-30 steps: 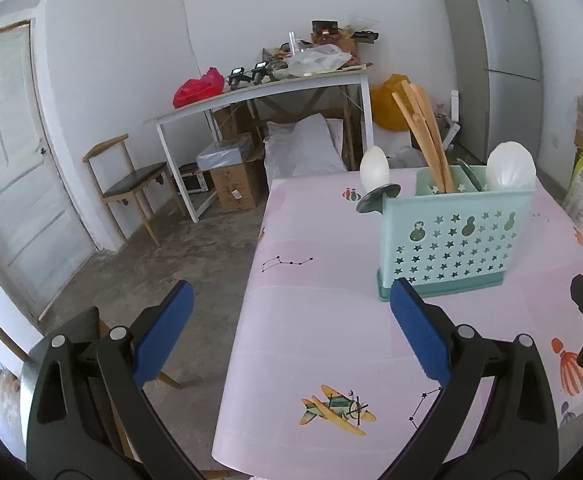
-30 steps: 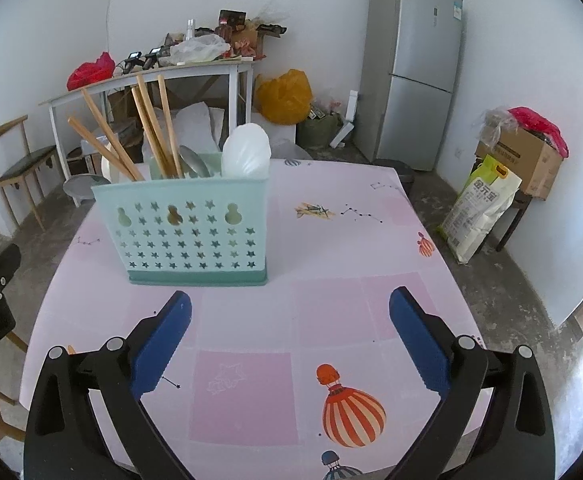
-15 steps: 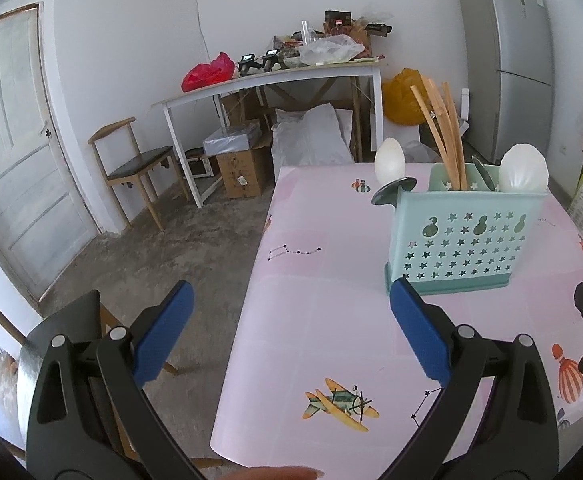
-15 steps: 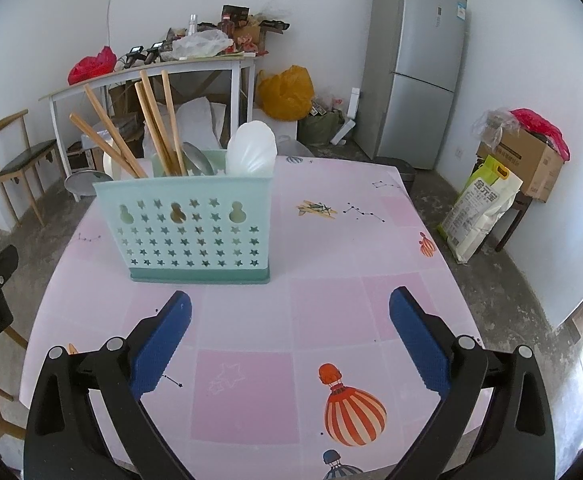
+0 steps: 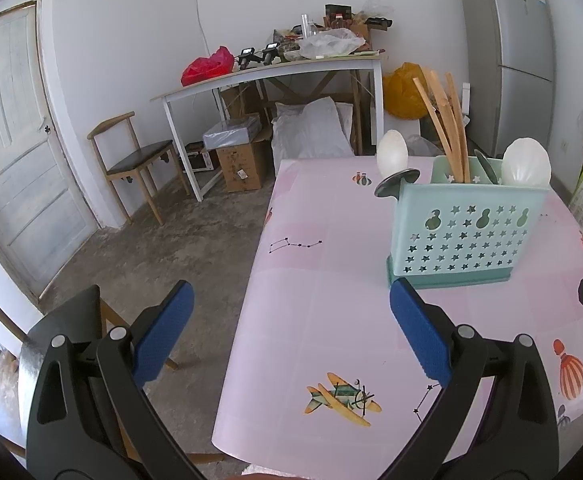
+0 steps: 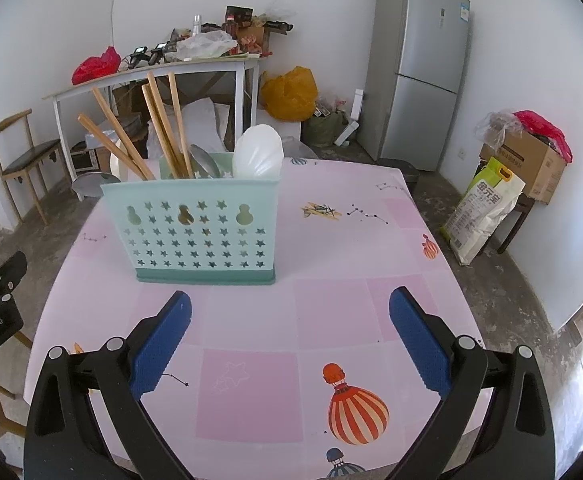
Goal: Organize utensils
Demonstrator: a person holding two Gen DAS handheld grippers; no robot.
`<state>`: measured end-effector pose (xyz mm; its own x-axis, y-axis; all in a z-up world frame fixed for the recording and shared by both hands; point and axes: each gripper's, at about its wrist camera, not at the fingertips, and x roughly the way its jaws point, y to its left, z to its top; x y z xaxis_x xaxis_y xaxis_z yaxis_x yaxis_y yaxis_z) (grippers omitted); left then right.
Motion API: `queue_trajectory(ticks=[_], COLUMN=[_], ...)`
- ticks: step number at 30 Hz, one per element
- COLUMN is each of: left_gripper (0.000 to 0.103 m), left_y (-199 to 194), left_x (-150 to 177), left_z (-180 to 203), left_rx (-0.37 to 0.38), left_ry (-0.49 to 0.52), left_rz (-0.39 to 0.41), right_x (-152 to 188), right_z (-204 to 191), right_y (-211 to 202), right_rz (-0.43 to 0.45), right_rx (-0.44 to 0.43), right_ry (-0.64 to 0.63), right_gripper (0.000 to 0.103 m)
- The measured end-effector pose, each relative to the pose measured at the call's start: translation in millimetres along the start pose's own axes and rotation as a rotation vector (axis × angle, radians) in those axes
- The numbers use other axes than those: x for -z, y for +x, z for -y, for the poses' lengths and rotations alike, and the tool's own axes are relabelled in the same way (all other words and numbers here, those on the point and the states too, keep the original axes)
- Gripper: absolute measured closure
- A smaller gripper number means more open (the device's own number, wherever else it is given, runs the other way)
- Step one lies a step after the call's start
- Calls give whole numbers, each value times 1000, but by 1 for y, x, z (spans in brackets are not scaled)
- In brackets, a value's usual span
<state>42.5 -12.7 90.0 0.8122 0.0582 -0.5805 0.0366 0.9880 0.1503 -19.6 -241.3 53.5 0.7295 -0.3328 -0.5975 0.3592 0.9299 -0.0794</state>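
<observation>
Hovering with both tools empty, fingers apart. Mint-green star-perforated plastic caddy [image 6: 199,232] stands on pink desk [image 6: 331,308], ahead-left of right tool [image 6: 290,342], ahead-right of left tool [image 5: 291,338]. Wooden chopsticks [image 6: 163,128] upright-tilted inside. Right looks nearer.

- Left wrist view looked from above the near left corner of the pink patterned tablecloth [image 5: 323,280], facing forward over the table edge, floor and white panelled door [image 5: 15,152].
- Right wrist view sat over the table's near edge, facing squarely across it.
- Both views shared the mint-green perforated plastic utensil caddy [image 5: 465,232] [image 6: 199,232], near in each, and the grey refrigerator [image 5: 523,56] [image 6: 419,68] behind.
</observation>
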Motion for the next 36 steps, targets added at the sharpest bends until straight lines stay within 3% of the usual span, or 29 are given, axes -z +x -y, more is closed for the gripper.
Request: queue_trajectory(ticks=[36], left_gripper=[8], left_y=[5], left_x=[3], left_z=[-5], left_rx=[-11], left_ry=[-3], left_rz=[-14], right_x=[-1], right_z=[1], right_y=[-2], right_rz=[-4], right_rx=[3], right_ry=[4], right_gripper=[7])
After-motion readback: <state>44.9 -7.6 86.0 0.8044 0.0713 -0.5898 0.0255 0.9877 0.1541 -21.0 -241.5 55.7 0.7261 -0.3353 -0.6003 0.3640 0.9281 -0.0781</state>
